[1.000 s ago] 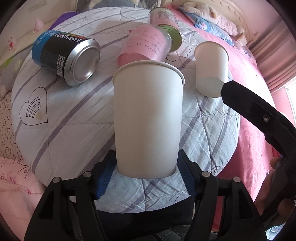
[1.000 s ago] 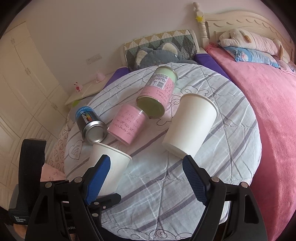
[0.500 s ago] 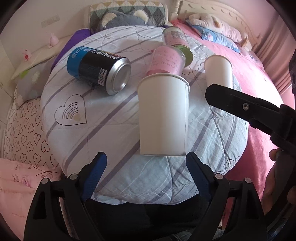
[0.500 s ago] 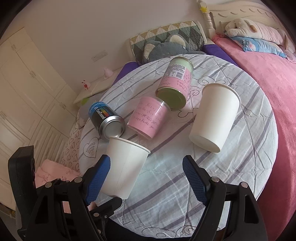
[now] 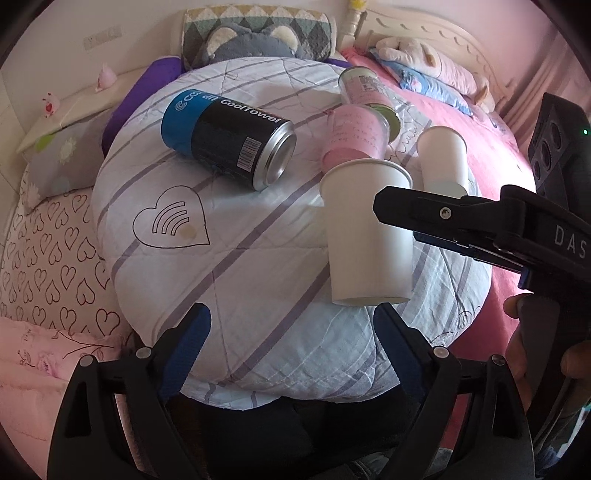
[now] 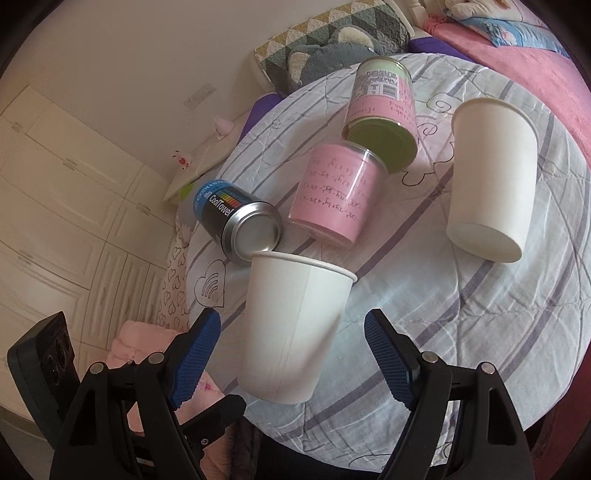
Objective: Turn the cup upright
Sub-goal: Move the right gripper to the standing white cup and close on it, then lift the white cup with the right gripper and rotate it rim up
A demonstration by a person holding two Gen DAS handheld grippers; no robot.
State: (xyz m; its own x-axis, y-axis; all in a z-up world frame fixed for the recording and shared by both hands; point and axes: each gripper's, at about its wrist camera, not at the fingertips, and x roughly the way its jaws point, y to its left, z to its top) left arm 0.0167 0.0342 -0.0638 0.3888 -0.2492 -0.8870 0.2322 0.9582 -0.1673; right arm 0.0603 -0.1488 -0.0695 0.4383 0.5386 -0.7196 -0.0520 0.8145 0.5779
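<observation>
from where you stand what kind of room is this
Most likely a bedroom. A carved headboard stands behind a bed with a pink blanket, plush toys lie by the pillows, and the cups and cans rest on a round quilt-covered surface.

You see two plain white paper cups: the near cup (image 5: 369, 236) and the far cup (image 5: 443, 158). Beside the near cup, the can (image 5: 229, 142) is black and blue with white "CoolTowel" lettering and a silver end. The jar (image 5: 354, 136) wears a pink label with handwriting; the tin (image 5: 364, 88) behind it is pale green and pink. The quilt (image 5: 240, 240) is light blue-white with purple stripes and a black-outlined heart. Your fingers (image 6: 197, 349) carry blue pads on black.
</observation>
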